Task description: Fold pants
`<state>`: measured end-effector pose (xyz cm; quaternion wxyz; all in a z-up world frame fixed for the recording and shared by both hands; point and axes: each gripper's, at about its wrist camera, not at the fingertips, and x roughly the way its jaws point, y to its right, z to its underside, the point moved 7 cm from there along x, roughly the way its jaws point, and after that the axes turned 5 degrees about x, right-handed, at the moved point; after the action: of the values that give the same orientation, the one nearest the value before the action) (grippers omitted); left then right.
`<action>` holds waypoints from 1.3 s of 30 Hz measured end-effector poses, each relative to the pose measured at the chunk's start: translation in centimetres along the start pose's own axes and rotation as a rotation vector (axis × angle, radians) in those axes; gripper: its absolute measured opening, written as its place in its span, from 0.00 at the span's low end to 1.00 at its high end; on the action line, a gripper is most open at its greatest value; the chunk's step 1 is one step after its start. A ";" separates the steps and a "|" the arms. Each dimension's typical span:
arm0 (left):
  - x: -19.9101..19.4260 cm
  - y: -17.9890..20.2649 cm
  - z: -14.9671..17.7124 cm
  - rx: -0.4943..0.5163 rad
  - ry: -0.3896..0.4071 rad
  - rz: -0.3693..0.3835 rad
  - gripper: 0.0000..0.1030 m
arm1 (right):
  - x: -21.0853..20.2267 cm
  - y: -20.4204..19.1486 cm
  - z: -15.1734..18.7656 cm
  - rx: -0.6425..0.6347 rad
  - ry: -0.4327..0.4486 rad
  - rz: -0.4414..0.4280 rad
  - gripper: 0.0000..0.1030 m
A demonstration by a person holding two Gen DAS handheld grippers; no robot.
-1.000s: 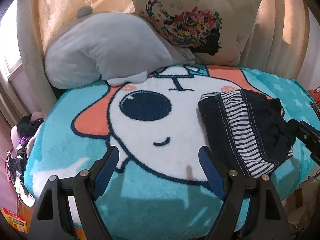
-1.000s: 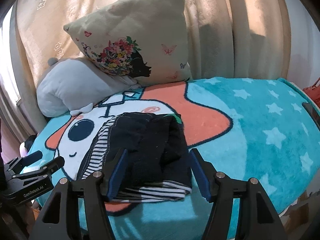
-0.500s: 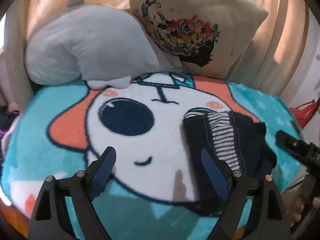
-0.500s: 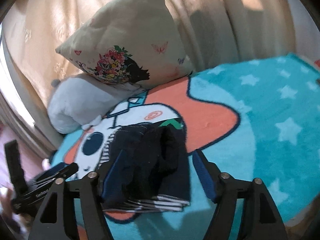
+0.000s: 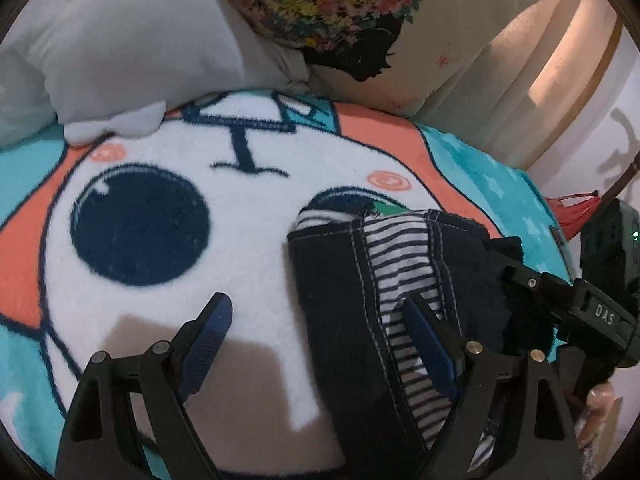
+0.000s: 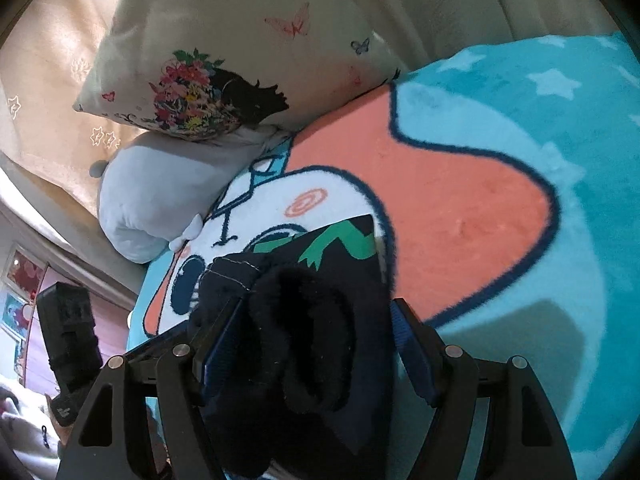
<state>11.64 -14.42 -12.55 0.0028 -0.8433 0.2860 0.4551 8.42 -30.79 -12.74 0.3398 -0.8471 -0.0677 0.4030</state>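
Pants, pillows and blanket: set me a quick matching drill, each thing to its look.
Things:
1. pants
2. floral pillow
3. plush pillow
4. blanket

Looks:
A. plain pale grey
B. teal with stars and a cartoon face
C. dark with a striped lining
D. cream with flowers and butterflies

Pairs: 1-C, 2-D, 3-A, 4-B

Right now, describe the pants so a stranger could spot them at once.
Find the teal blanket with the big white cartoon face. The pants lie folded over the face's covered eye, on the side away from the grey plush. They alone are dark navy, with pale stitching and a striped lining.
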 end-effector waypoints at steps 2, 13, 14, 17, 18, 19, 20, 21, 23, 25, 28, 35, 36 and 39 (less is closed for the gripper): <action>0.0 0.8 0.1 0.020 -0.008 0.035 0.45 | 0.2 -0.2 0.1 -0.006 0.010 -0.004 0.72; -2.8 0.3 -2.1 -0.003 0.046 0.031 0.18 | -1.7 -4.3 -0.5 -0.109 0.053 -0.046 0.37; -3.0 -0.2 -2.7 -0.007 0.055 0.016 0.18 | -1.6 -4.6 -0.8 -0.112 0.054 -0.055 0.37; -3.4 -1.4 -4.3 -0.023 0.066 -0.007 0.18 | -0.7 -5.4 -1.9 -0.106 0.050 -0.073 0.37; -3.5 -1.8 -4.9 -0.024 0.073 -0.019 0.18 | -0.3 -5.7 -2.3 -0.100 0.050 -0.081 0.37; -3.5 -2.1 -5.5 -0.023 0.079 -0.033 0.18 | 0.0 -5.9 -2.6 -0.096 0.050 -0.089 0.37; -3.5 -2.4 -5.9 -0.021 0.083 -0.045 0.18 | 0.4 -6.1 -2.9 -0.089 0.049 -0.096 0.37; -3.4 -2.7 -6.3 -0.021 0.087 -0.060 0.18 | 0.9 -6.3 -3.3 -0.084 0.048 -0.101 0.37; -3.2 -3.3 -6.8 -0.015 0.093 -0.103 0.18 | 1.7 -6.6 -3.9 -0.085 0.049 -0.102 0.37; -2.8 -3.9 -7.1 -0.009 0.099 -0.142 0.18 | 2.6 -6.7 -4.4 -0.090 0.044 -0.082 0.37; -1.9 -4.7 -7.1 -0.005 0.084 -0.186 0.20 | 4.1 -6.1 -4.7 -0.100 0.031 -0.029 0.38; -2.4 -5.6 -5.2 -0.036 0.059 -0.188 0.33 | 3.8 -4.1 -4.6 -0.092 0.052 0.066 0.55; -2.8 -5.5 -4.9 -0.037 0.069 -0.193 0.36 | 3.2 -4.0 -4.7 -0.089 0.057 0.078 0.55; -3.7 -5.1 -3.8 -0.035 0.088 -0.210 0.38 | 0.3 -4.3 -5.3 -0.096 0.131 0.124 0.55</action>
<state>15.45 -9.44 -8.81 0.0230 -0.8876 0.1880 0.4200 13.21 -30.15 -7.83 0.2770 -0.8895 -0.0121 0.3631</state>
